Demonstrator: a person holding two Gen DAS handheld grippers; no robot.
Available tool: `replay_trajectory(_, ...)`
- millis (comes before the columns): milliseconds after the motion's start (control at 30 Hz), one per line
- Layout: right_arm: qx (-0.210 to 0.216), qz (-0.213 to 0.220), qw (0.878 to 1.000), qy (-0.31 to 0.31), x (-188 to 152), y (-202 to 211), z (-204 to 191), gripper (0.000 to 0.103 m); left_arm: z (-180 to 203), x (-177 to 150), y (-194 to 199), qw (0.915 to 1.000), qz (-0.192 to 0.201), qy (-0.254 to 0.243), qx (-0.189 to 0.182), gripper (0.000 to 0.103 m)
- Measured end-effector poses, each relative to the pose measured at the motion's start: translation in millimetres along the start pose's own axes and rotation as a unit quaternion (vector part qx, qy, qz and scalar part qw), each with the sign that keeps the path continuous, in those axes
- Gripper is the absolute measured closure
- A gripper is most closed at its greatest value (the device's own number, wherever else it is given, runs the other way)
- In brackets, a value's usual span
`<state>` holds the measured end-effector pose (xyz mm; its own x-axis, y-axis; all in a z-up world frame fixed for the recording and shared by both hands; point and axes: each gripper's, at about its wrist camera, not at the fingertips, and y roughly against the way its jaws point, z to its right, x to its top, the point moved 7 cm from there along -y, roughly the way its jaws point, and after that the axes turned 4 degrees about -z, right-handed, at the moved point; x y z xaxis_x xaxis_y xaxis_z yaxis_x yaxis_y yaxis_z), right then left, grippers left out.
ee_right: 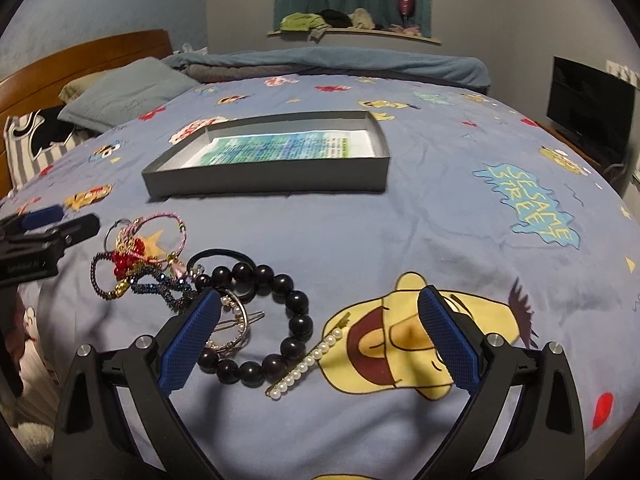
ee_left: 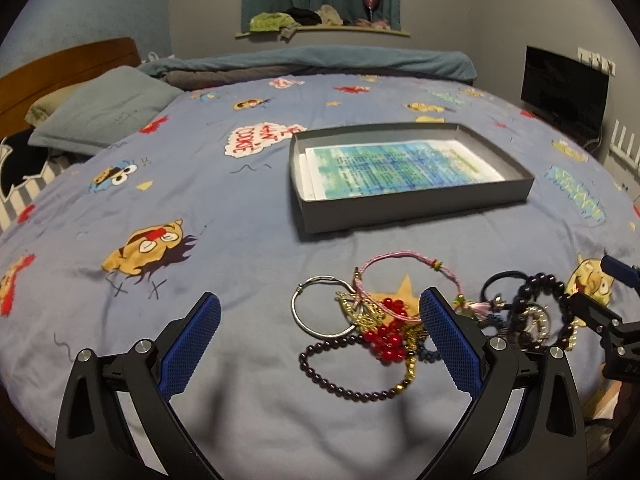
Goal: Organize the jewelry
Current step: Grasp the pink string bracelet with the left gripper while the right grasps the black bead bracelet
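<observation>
A pile of jewelry lies on the blue bedspread: a silver bangle (ee_left: 316, 312), red beads (ee_left: 384, 340), a pink cord bracelet (ee_left: 404, 264) and a dark bead bracelet (ee_left: 344, 380). In the right wrist view a large black bead bracelet (ee_right: 280, 320) and a pearl hair clip (ee_right: 308, 364) lie nearest. A grey shallow box (ee_left: 416, 212) with a printed sheet inside sits beyond, and also shows in the right wrist view (ee_right: 264, 180). My left gripper (ee_left: 320, 332) is open over the pile. My right gripper (ee_right: 320, 336) is open over the black bracelet and the clip.
Pillows (ee_left: 100, 112) and a wooden headboard (ee_left: 64, 68) lie at the far left. A folded blanket (ee_left: 312, 64) runs along the bed's far edge. A black monitor (ee_left: 564, 92) stands to the right. A shelf with clothes (ee_left: 320, 24) hangs on the back wall.
</observation>
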<state>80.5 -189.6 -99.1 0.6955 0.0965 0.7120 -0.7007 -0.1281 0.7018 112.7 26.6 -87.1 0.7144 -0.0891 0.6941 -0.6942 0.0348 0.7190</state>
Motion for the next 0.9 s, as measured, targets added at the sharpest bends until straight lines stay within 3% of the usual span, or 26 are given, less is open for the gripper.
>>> replay_trajectory(200, 0.019, -0.024, 1.0, 0.009, -3, -12, -2, 0.042, 9, 12, -11, 0.9992, 0.002, -0.026, -0.029, 0.011)
replay_trajectory(300, 0.025, -0.031, 0.999, 0.014, -4, -15, -3, 0.053, 18, 20, -19, 0.998, -0.004, -0.052, -0.035, 0.033)
replay_trajectory(400, 0.031, -0.038, 0.999, 0.015, -4, -19, -3, 0.063, 27, 24, -29, 0.9963, -0.01, -0.071, -0.048, 0.041)
replay_trajectory(633, 0.038, -0.059, 0.997, 0.041, -8, -29, -8, 0.071, 39, 15, -63, 0.991, -0.066, -0.095, -0.068, 0.063)
replay_trajectory(733, 0.05, -0.066, 0.995, 0.046, -10, -32, -10, 0.08, 40, 10, -68, 0.9894, -0.071, -0.106, -0.071, 0.065)
replay_trajectory(767, 0.053, -0.067, 0.995, 0.044, -9, -32, -11, 0.085, 40, 10, -69, 0.989, -0.071, -0.108, -0.072, 0.069)
replay_trajectory(833, 0.06, -0.062, 0.995, 0.039, -7, -30, -11, 0.089, 41, 12, -67, 0.9889, -0.066, -0.11, -0.074, 0.095)
replay_trajectory(900, 0.069, -0.054, 0.996, 0.034, -3, -24, -11, 0.089, 42, 14, -62, 0.9886, -0.057, -0.119, -0.073, 0.096)
